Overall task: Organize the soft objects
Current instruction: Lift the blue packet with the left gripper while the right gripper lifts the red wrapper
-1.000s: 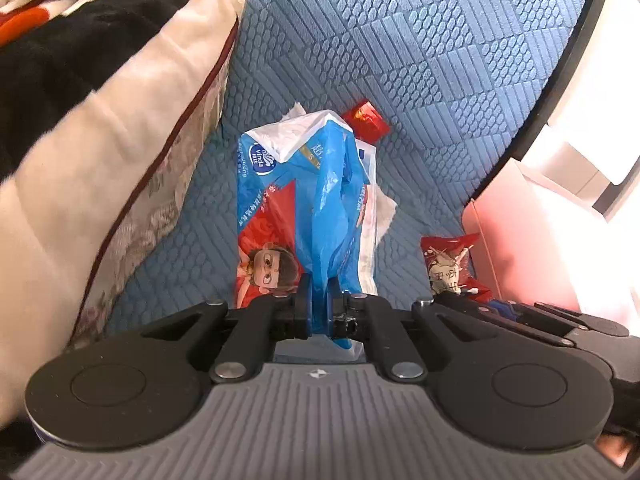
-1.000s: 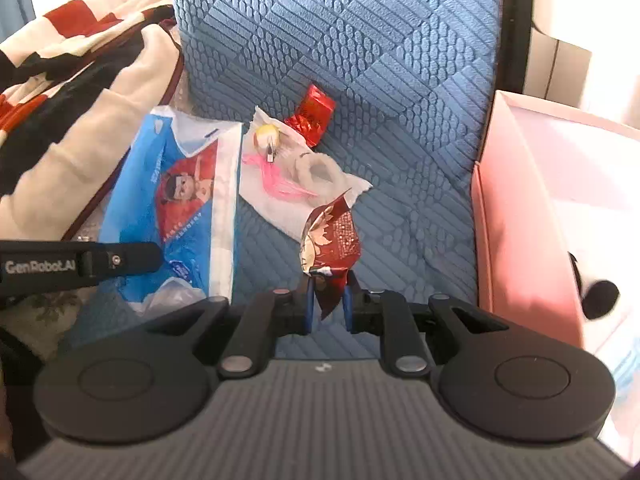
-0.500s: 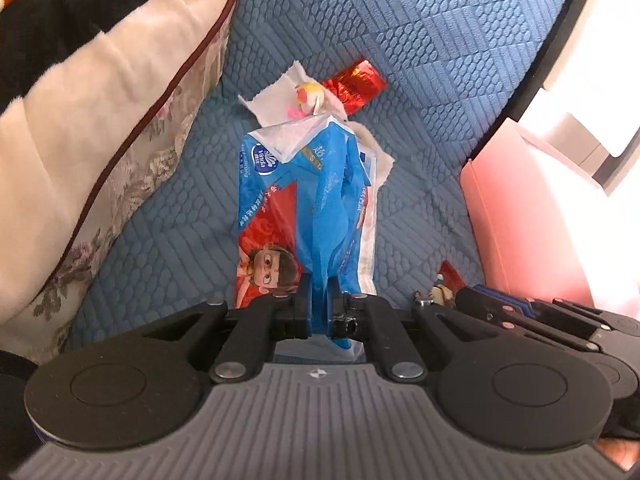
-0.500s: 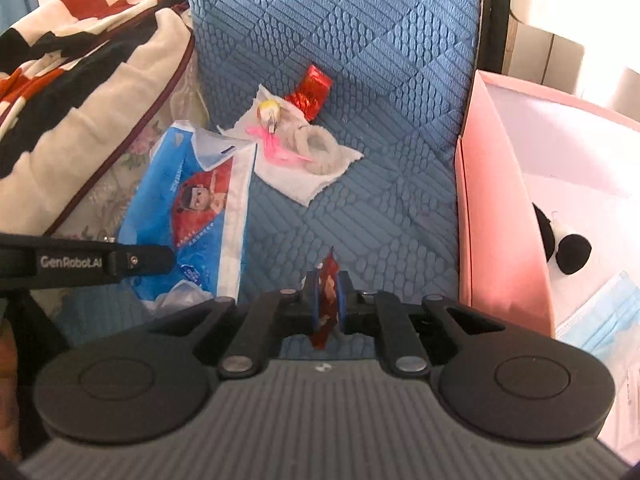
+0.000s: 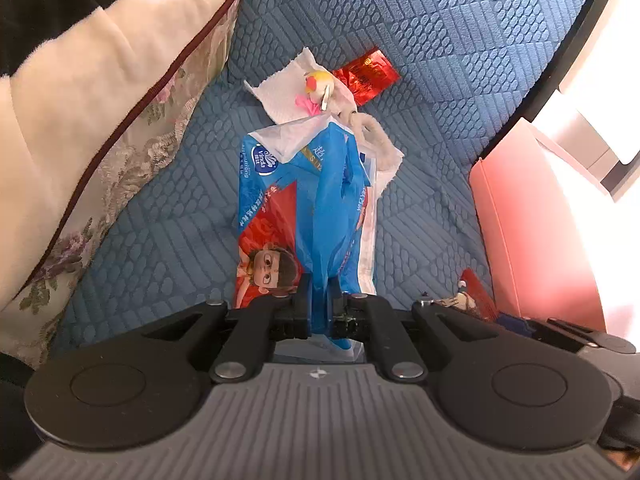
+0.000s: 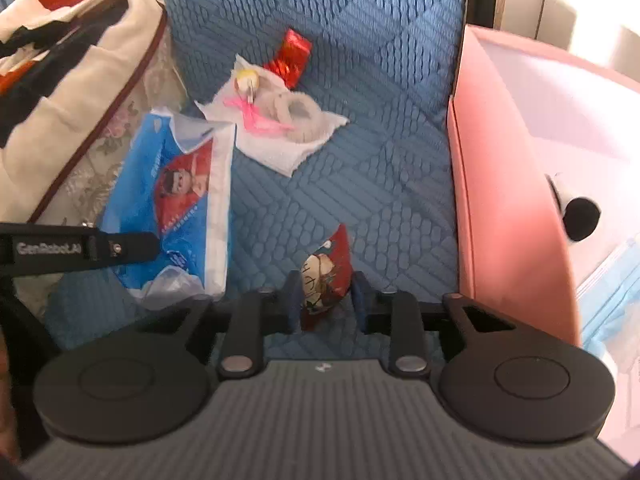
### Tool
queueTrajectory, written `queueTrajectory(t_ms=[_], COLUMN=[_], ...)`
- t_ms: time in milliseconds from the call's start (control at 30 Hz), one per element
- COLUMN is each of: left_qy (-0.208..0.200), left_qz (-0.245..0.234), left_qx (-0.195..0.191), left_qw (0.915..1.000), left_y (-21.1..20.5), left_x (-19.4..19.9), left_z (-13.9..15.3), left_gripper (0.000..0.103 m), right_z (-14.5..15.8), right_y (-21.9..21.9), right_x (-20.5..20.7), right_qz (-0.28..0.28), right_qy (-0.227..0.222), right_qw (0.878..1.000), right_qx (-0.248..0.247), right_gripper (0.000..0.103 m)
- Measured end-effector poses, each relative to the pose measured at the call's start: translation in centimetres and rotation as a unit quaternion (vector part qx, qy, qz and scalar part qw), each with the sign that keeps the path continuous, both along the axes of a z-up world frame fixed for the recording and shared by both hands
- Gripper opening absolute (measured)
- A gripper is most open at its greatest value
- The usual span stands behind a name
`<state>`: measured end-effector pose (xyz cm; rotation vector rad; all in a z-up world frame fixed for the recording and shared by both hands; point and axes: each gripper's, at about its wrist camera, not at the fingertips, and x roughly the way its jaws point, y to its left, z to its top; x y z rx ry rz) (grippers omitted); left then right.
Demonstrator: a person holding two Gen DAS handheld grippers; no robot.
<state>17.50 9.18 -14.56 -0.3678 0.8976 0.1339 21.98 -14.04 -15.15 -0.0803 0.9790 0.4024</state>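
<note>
My left gripper (image 5: 319, 300) is shut on the blue tissue pack (image 5: 304, 200) and holds it over the blue quilted cushion (image 5: 420, 32); the pack also shows in the right wrist view (image 6: 172, 200). My right gripper (image 6: 325, 298) has its jaws apart around a small red snack packet (image 6: 327, 274), which sits between the fingers. A white tissue (image 6: 280, 140) with a pink clip, a yellow ball and a fluffy white ring lies further back, with a red foil wrapper (image 6: 293, 56) behind it.
A pink box (image 6: 508, 200) stands at the right edge, holding a black-and-white plush toy (image 6: 576, 212) and a blue face mask (image 6: 612, 280). A cream pillow and dark blanket (image 5: 88, 80) lie along the left.
The right gripper's jaws have opened from the red snack packet, which now sits loose between them. The left gripper has drawn back a little with the tissue pack still held.
</note>
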Motion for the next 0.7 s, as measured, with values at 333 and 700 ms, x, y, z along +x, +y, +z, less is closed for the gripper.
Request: queueTrajectory(t_ms=[333,700], left_qy=[-0.002,-0.009], left_qz=[-0.007,-0.020], left_qx=[-0.006,0.004], left_qw=[1.0000,0.9997], left_y=[0.2,0.1], left_x=[0.4,0.2], left_z=[-0.4,-0.2], left_gripper=[0.008,0.008], right_z=[-1.5,-0.3], right_y=[1.0,0.8], right_x=[1.1,0.1], right_qz=[-0.003,-0.005], right_qy=[0.009,-0.012], right_qw=[1.000,0.999], right_qx=[-0.018,-0.035], right_gripper=[0.033,0.032])
